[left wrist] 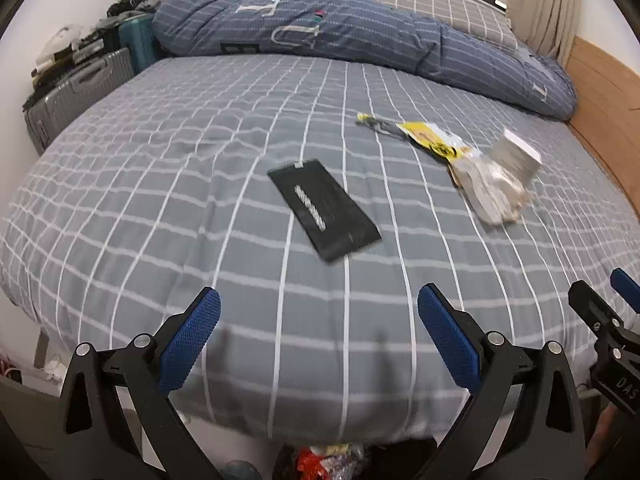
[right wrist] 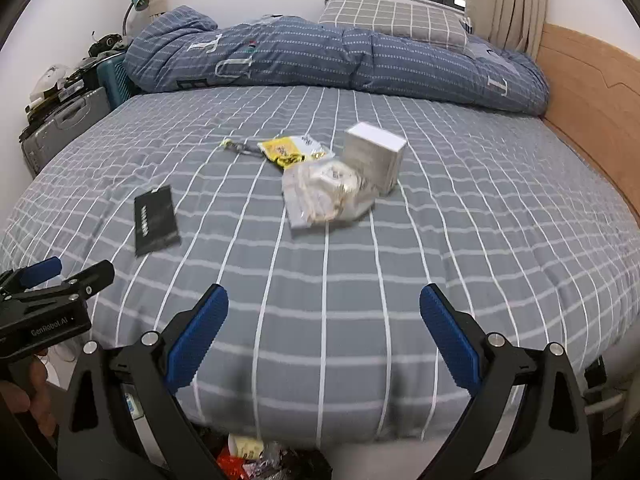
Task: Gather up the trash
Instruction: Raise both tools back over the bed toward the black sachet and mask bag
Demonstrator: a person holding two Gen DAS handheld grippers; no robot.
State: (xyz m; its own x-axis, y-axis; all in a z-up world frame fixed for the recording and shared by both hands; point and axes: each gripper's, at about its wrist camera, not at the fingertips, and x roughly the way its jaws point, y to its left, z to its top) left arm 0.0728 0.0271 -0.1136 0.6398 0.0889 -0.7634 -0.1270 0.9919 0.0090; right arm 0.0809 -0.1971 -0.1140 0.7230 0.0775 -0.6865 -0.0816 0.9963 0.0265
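Several pieces of trash lie on the grey checked bed point(left wrist: 160, 208) point(right wrist: 480, 240). A flat black packet point(left wrist: 324, 210) point(right wrist: 156, 220) lies nearest. Farther back are a yellow wrapper point(left wrist: 430, 140) point(right wrist: 282, 151), a thin dark strip point(left wrist: 374, 122) point(right wrist: 238, 147), a crumpled clear plastic bag point(left wrist: 490, 188) point(right wrist: 324, 194) and a small white box point(left wrist: 518, 156) point(right wrist: 374, 152). My left gripper point(left wrist: 320, 336) is open over the bed's near edge, empty, short of the black packet. My right gripper point(right wrist: 324, 336) is open too, empty, in line with the plastic bag. Each gripper appears in the other's view: the right gripper point(left wrist: 608, 300), the left gripper point(right wrist: 60, 276).
A rolled blue quilt point(left wrist: 340, 36) point(right wrist: 320, 56) and a checked pillow point(right wrist: 396, 20) lie at the head. Suitcases point(left wrist: 76, 92) point(right wrist: 64, 124) stand at the bed's left, a wooden board point(right wrist: 592, 108) on the right. A heap of wrappers point(left wrist: 324, 460) point(right wrist: 256, 456) lies below the bed's edge.
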